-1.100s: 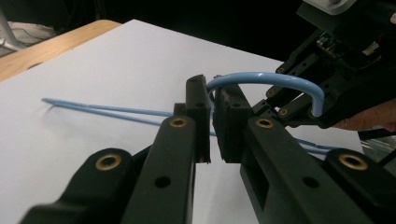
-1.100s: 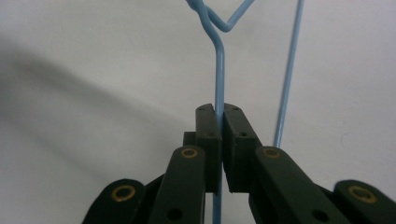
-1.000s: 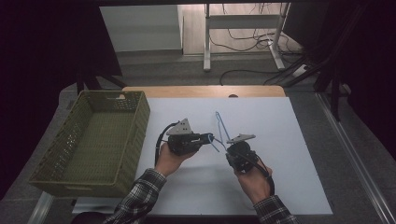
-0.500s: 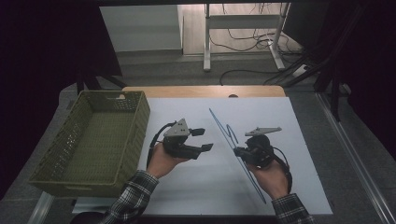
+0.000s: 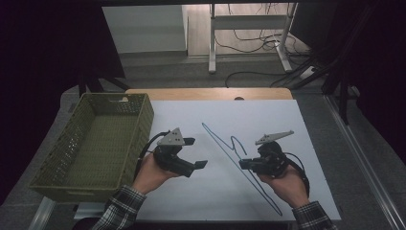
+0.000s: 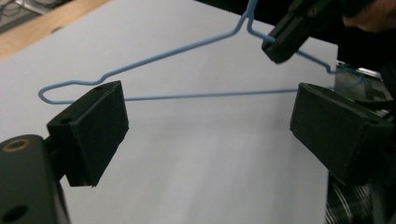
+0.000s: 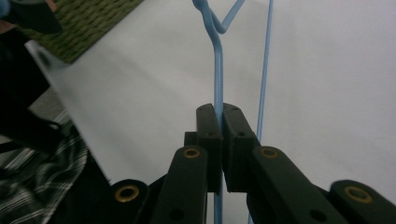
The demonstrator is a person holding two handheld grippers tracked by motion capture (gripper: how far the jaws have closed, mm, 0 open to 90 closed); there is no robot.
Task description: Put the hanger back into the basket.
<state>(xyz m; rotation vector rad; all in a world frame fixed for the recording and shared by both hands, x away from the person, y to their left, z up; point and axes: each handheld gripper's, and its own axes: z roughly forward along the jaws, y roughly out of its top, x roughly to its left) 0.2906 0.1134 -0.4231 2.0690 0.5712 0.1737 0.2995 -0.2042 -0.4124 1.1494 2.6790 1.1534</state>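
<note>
The right gripper clamps the blue wire hanger; the left gripper — jaws just opened, empty — sits beside it. No writing readable.

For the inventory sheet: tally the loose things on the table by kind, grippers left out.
Blue wire clothes hanger: 1
Olive-green woven plastic basket: 1
White sheet covering the table: 1
Total: 3

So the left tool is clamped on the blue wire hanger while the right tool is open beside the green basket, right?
Swapped. The right tool is clamped on the blue wire hanger, as the right gripper view shows; the left tool, open, is the one nearer the green basket.
</note>
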